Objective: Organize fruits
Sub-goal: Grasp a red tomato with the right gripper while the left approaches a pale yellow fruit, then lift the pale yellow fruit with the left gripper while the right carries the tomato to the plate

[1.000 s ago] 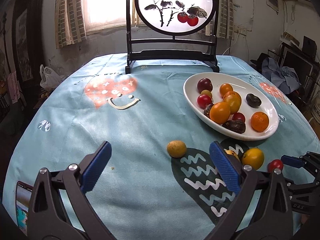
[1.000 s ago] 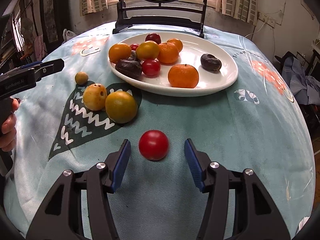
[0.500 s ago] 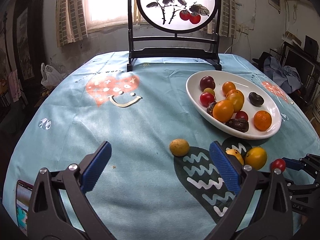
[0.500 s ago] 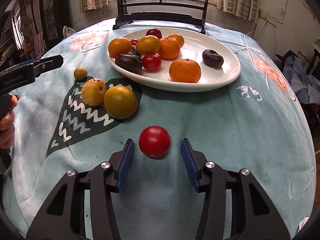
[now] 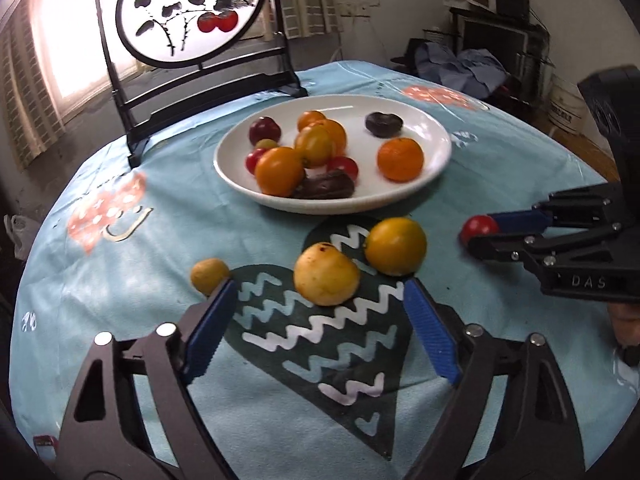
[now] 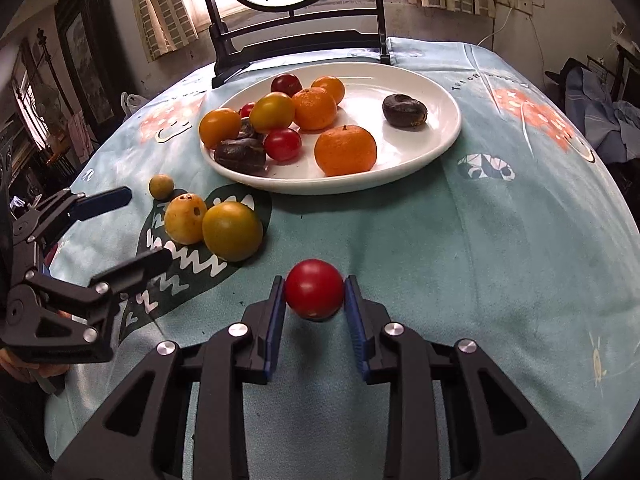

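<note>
**Inspector:** Your right gripper (image 6: 314, 296) has its jaws clamped on the red tomato (image 6: 314, 294), one blue pad on each side, near the table's front edge. Your left gripper (image 5: 316, 328) has its jaws wide apart and holds nothing; it points at the pale yellow fruit (image 5: 326, 274).

**Operator:** How do I finish this step well?

**Inspector:** In my judgement, lift the tomato straight up before you travel. Its skin looks smooth and round, so hold it firmly without crushing. Carry it far and slightly left to the white plate (image 6: 436, 148) and set it down on the bare right half, beside the orange (image 6: 345, 150).

**Operator:** Any obstacles?

**Inspector:** The yellow-green fruit (image 6: 232, 231) lies to your left, touching the pale yellow one; a small round fruit (image 6: 161, 186) sits farther left. Your direct path to the plate looks open. Clear the plate's near rim fully. The right side of the blue cloth (image 6: 520, 240) offers room; the picture stand (image 6: 298, 46) closes off the far side.
</note>
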A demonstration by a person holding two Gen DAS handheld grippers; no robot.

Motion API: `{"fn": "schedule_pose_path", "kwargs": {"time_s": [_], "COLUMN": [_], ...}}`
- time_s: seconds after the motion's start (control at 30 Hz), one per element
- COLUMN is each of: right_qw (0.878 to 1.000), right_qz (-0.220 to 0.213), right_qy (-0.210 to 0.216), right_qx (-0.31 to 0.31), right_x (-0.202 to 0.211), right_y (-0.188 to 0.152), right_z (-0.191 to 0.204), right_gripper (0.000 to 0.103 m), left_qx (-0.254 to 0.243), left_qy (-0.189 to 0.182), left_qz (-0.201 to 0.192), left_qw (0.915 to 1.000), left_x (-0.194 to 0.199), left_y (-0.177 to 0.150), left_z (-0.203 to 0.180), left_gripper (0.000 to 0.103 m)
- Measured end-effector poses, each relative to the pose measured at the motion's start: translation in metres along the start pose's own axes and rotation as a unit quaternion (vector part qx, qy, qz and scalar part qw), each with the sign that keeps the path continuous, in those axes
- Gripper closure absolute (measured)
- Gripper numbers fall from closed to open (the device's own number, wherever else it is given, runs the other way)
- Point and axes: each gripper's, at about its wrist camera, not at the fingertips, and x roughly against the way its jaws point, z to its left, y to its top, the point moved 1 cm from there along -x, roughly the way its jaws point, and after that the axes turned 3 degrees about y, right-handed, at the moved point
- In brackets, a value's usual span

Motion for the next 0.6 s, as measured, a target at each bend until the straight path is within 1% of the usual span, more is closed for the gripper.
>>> {"fn": "schedule_pose_path", "kwargs": {"time_s": [0.03,0.07,0.13,0.2,0.3,0.4,0.43,0.53,0.57,0.6], "right_qw": [1.000,1.000,1.000,1.000,1.000,1.000,1.000,1.000,1.000,1.000], "right_qz": [0.000,0.000,-0.001,-0.001,-0.001,0.001,0.002,0.001,0.001,0.000], "right_qy": [-0.001,-0.001,-0.003,-0.004,-0.005,-0.005,-0.004,-0.003,-0.003,-0.003], "right_qx": [0.001,0.001,0.002,0.003,0.005,0.006,0.006,0.008,0.008,0.009], "right_x": [0.000,0.000,0.001,0.001,0.001,0.000,-0.001,-0.002,-0.002,-0.002], "right_y": [0.000,0.000,-0.001,-0.001,-0.001,-0.001,-0.001,0.000,0.000,0.000], "right_z": [0.000,0.000,0.000,0.001,0.001,0.001,0.001,0.001,0.001,0.001], "right_gripper": [0.073,0.073,0.073,0.073,0.073,0.073,0.073,0.073,0.073,0.073], "left_qx": [-0.002,-0.001,0.000,0.007,0.018,0.026,0.027,0.029,0.030,0.033], "left_qy": [-0.008,-0.013,-0.015,-0.025,-0.032,-0.042,-0.044,-0.042,-0.039,-0.040], "left_qz": [0.007,0.014,0.027,0.034,0.037,0.053,0.057,0.054,0.053,0.053], "left_qw": [0.9999,0.9998,0.9995,0.9991,0.9987,0.9974,0.9970,0.9972,0.9974,0.9972], "left_x": [-0.004,-0.008,-0.016,-0.022,-0.027,-0.038,-0.040,-0.039,-0.038,-0.037], "left_y": [0.000,-0.001,-0.001,0.001,0.005,0.007,0.007,0.007,0.007,0.006], "left_z": [-0.001,-0.002,0.000,0.003,0.008,0.010,0.010,0.011,0.011,0.011], "left_gripper": [0.032,0.036,0.040,0.043,0.043,0.044,0.047,0.061,0.063,0.063]}}
